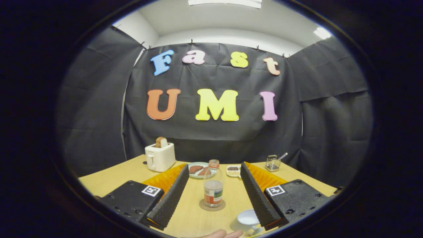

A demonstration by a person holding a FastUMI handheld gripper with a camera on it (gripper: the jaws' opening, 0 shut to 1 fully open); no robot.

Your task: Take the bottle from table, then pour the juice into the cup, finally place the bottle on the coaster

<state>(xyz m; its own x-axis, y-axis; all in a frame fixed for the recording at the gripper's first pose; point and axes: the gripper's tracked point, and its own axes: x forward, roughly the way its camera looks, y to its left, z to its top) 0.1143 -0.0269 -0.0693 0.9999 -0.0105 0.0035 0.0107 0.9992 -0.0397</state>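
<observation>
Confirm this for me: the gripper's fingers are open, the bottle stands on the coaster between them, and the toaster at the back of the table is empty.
One thing is wrong: the toaster is not empty; a slice of bread sticks up out of it. The rest holds in the gripper view: the gripper is open, and the bottle stands upright on the coaster between its fingers.
</observation>
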